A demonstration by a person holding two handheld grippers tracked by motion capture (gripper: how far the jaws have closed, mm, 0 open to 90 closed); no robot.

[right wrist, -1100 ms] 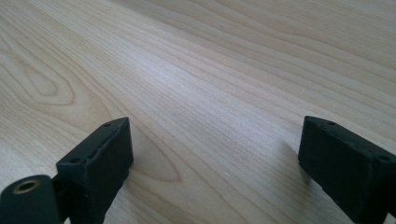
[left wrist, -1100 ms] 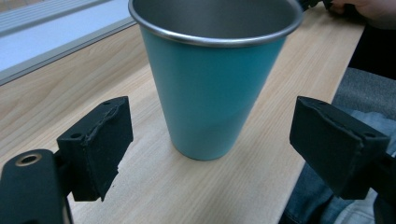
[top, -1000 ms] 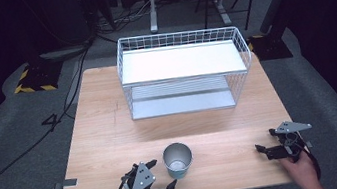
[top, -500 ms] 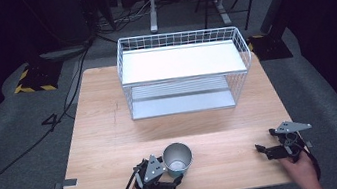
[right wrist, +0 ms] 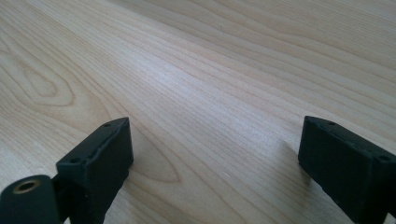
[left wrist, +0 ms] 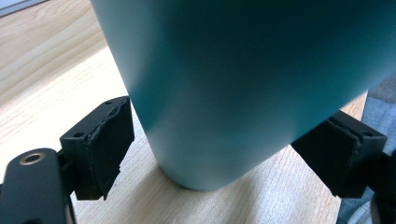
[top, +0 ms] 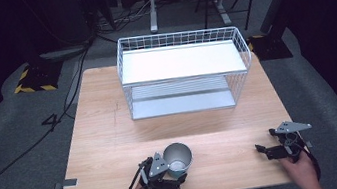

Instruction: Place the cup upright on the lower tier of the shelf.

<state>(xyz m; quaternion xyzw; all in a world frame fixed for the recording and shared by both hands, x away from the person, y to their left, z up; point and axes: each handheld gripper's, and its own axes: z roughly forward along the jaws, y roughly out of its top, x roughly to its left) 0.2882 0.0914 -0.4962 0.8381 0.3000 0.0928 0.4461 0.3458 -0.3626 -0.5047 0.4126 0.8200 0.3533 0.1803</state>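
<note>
Cup (top: 178, 158) stands upright near the front edge of the worktop (top: 111, 133), and the left claw (top: 170, 172) has slid in w/ its jaws apart on both sides of it, not yet pinching, so a grab looks close, while the right claw (top: 266, 150) rests apart on bare wood.
</note>
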